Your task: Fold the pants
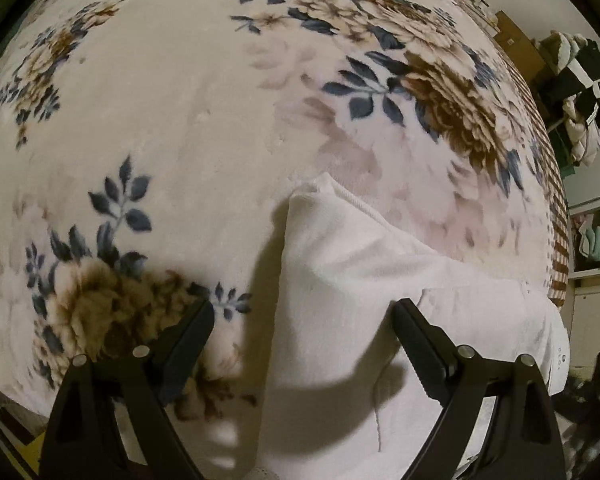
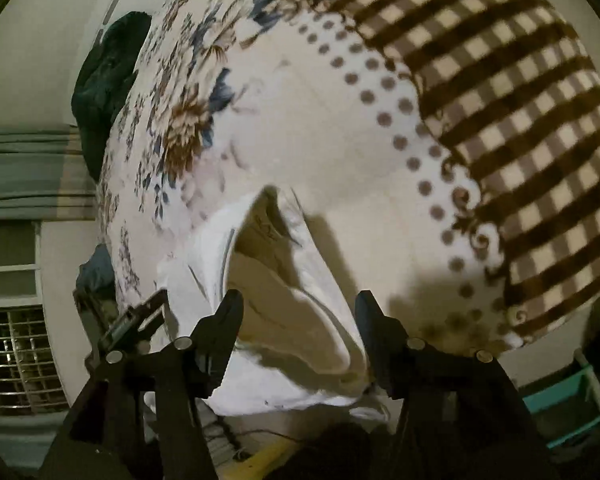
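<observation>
The white pants point(image 1: 340, 264) lie folded on a floral blanket point(image 1: 172, 120) that covers a bed. My left gripper point(image 1: 302, 320) is open, its jaws straddling the left edge of the pants near the bed's front edge. In the right wrist view the pants point(image 2: 284, 312) show their open waistband and inner lining. My right gripper point(image 2: 298, 312) is open, its fingers set on either side of the bunched waist end. Neither gripper holds cloth.
The blanket has a brown checked border point(image 2: 520, 120) on the right. Clothes hang on a rack point(image 1: 584, 92) beyond the bed. A dark bundle point(image 2: 108, 88) lies at the bed's far end. A barred window point(image 2: 16, 356) and floor cables show below the bed edge.
</observation>
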Demonstrator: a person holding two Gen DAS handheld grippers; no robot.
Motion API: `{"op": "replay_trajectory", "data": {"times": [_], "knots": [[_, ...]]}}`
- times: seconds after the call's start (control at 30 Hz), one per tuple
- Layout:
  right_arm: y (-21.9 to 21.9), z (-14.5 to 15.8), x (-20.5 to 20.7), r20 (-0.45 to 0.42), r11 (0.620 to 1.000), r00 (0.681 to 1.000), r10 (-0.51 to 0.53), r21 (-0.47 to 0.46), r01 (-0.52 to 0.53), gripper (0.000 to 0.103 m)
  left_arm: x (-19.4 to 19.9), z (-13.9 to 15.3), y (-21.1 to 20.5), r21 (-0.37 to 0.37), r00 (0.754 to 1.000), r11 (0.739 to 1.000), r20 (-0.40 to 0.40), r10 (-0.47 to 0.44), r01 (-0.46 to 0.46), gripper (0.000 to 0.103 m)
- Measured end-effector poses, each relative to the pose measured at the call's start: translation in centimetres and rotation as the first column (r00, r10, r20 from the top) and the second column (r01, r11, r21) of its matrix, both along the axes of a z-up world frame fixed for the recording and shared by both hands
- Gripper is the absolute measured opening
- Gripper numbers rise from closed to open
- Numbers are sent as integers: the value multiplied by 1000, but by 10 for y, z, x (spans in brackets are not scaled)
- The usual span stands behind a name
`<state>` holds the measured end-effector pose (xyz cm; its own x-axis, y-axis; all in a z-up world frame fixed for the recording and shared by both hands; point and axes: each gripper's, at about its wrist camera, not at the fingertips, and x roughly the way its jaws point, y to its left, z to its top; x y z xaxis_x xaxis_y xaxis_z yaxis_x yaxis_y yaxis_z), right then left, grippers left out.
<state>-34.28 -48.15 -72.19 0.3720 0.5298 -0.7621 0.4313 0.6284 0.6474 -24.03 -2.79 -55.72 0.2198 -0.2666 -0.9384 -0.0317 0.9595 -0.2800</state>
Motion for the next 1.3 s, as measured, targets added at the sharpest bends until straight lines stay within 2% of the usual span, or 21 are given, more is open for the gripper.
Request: {"op": "replay_trajectory", "data": {"times": [0.1,0.2,0.4,0.47,0.5,0.6,0.63,0.67,0.73,0.83,0.9,0.97,1.13,1.17,1.2,1.23,1.27,1.3], "knots": [[2,-18,-7,-35,999,999,-12,50,14,61,-1,-1,1,-11,1000,1000,-8,14,-14,91],[-1,-22,-20,10,990,998,-55,134,53,61,-2,-2,2,-23,1000,999,-14,25,-25,91],[-20,-15,-42,84,971,977,-195,155,180,61,-5,-1,3,-29,999,999,-13,34,-34,91],[-22,-13,-44,114,975,979,-170,166,150,61,-6,0,3,-28,999,999,-10,37,-38,91],[-18,-15,-40,112,981,986,-124,162,105,61,-6,0,3,-28,999,999,-8,39,-39,91],[4,-25,-24,49,996,998,35,81,-39,63,-9,1,4,-26,999,999,-5,42,-43,91],[10,-27,-21,40,996,998,58,61,-60,48,-9,1,3,-24,999,999,-5,41,-42,91],[17,-26,-19,49,996,996,80,36,-82,10,-10,2,4,-22,999,999,-4,38,-38,91],[24,-17,-15,41,996,996,84,-42,-82,10,-12,4,5,-19,999,999,-1,33,-33,91],[19,2,-25,21,1000,1000,-7,-16,7,9,-14,8,5,-17,1000,1000,0,15,-15,91],[16,22,-39,36,999,998,-48,-9,48,9,-16,9,7,-21,1000,1000,-1,11,-11,91],[17,23,-47,5,999,999,-36,-17,36,9,-16,7,7,-26,1000,1000,-8,16,-16,91],[18,-28,-52,-196,1000,980,22,-14,-25,12,-14,5,5,-29,1000,999,-17,22,-22,91],[15,-27,-46,-185,999,982,27,-17,-30,17,-13,7,6,-31,1000,999,-13,21,-21,91],[12,-19,-41,-159,998,987,31,-41,-37,19,-12,8,6,-32,1000,999,-9,19,-19,91],[10,-14,-36,-134,998,991,31,-49,-38,30,-10,9,7,-34,1000,999,-3,18,-18,91],[3,0,-31,-74,998,997,24,-57,-28,49,-8,9,7,-35,1000,999,0,17,-17,91],[-1,7,-29,-31,999,999,14,-52,-15,57,-5,9,7,-35,1000,999,2,16,-16,91]]}}
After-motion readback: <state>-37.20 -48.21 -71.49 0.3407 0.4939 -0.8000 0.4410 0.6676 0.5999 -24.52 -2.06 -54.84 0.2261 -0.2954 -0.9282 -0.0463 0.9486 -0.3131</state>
